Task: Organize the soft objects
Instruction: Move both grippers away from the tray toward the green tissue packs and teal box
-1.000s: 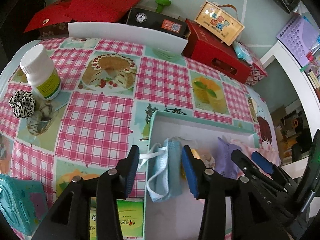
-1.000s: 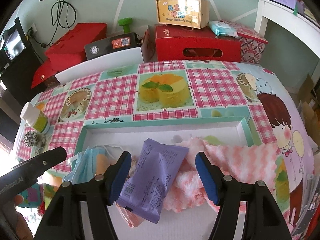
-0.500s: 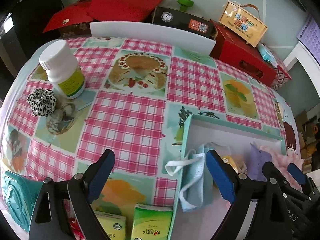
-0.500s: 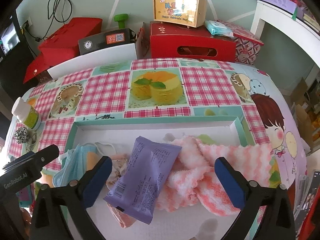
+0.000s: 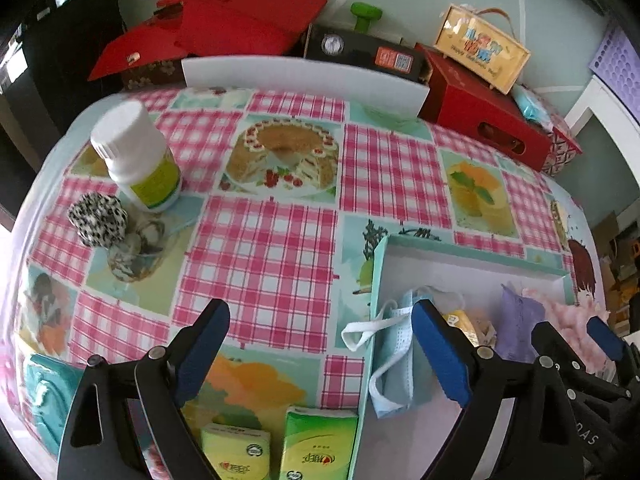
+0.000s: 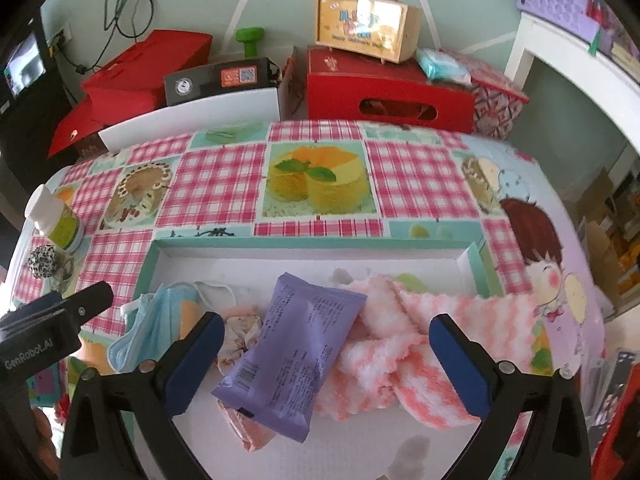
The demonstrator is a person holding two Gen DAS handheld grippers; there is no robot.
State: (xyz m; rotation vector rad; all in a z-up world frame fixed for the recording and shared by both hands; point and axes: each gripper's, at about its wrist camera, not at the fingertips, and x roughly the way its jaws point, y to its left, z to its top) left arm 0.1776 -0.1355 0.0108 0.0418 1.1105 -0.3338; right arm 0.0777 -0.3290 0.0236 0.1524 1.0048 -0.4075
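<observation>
Both grippers gape wide, gripping nothing: left gripper (image 5: 320, 344) near the face mask (image 5: 396, 364), right gripper (image 6: 324, 354) over the purple packet (image 6: 292, 356) (inside the tray (image 6: 320, 242)).

A shallow tray (image 6: 312, 245) sits on the table's (image 6: 420, 176) near right. In it, a face mask (image 5: 394, 354) hangs over the left rim, a sealed packet (image 6: 296, 352) lies mid-tray, and a fluffy cloth (image 6: 408, 344) spreads to its right. Far left stands a pill bottle (image 5: 136, 160), with a scrunchie (image 5: 98, 220) just before it. Two tissue packs (image 5: 318, 444) lie near, left of the tray. Boxes (image 6: 384, 88) line the far edge.
</observation>
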